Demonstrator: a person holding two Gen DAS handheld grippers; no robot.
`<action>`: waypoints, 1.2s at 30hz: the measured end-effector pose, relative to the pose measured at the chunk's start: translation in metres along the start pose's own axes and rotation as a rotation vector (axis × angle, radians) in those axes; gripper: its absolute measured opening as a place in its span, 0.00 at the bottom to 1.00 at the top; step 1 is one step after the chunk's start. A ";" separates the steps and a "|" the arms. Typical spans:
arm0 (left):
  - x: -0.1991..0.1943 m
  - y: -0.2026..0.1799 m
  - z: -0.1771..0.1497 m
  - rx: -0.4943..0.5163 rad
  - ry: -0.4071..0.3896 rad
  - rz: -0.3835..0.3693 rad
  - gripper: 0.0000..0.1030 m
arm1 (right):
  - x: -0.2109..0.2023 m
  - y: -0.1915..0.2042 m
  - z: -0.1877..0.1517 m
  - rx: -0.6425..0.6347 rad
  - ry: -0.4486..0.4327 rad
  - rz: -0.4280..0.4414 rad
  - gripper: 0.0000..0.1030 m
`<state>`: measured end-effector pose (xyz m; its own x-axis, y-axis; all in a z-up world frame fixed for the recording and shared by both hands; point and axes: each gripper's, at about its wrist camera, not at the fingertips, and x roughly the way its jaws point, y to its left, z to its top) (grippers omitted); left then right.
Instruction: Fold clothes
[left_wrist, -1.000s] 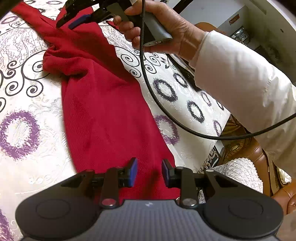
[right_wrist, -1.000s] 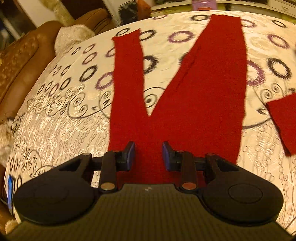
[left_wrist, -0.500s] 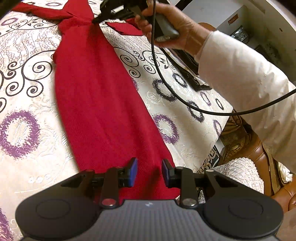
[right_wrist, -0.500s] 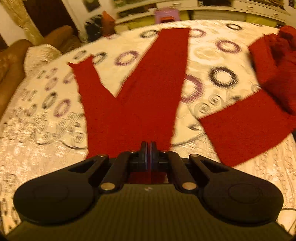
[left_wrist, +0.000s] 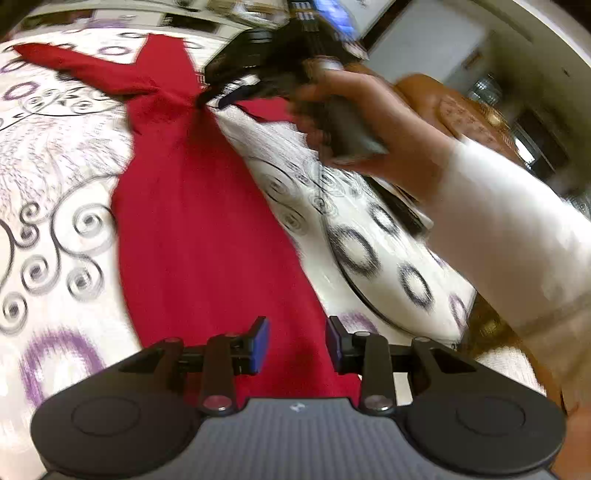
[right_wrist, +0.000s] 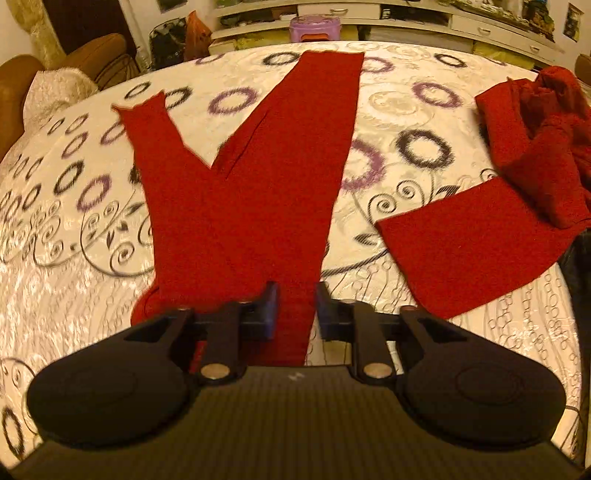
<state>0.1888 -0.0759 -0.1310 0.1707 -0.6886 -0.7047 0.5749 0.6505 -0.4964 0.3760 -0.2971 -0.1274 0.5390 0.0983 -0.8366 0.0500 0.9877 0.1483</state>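
On a cream bedspread (right_wrist: 369, 110) printed with dark and purple rings, red knit trousers (right_wrist: 240, 206) are lying flat, legs spreading apart toward the far edge. The right gripper (right_wrist: 296, 308) is hovering over the waist end, its jaws opening with red cloth showing between them but nothing pinched. The left gripper (left_wrist: 297, 343) is hanging over one trouser leg, its jaws also easing apart, unclenched, gripping nothing. A hand (left_wrist: 369, 122) in a white sleeve (left_wrist: 517, 229) is holding the right gripper. More red clothing (right_wrist: 535, 147) is sitting crumpled at the right.
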 end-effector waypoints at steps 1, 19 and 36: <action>0.004 0.003 0.004 -0.004 -0.001 0.010 0.36 | -0.004 0.000 0.005 0.005 -0.020 0.007 0.32; 0.017 0.036 0.005 -0.148 -0.022 -0.117 0.38 | 0.123 0.201 0.161 -0.546 -0.113 0.149 0.50; 0.015 0.033 0.004 -0.142 -0.029 -0.112 0.38 | 0.113 0.077 0.229 -0.138 -0.251 0.003 0.06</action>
<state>0.2136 -0.0666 -0.1560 0.1359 -0.7666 -0.6275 0.4734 0.6067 -0.6386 0.6336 -0.2374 -0.0900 0.7309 0.0848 -0.6772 -0.0573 0.9964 0.0629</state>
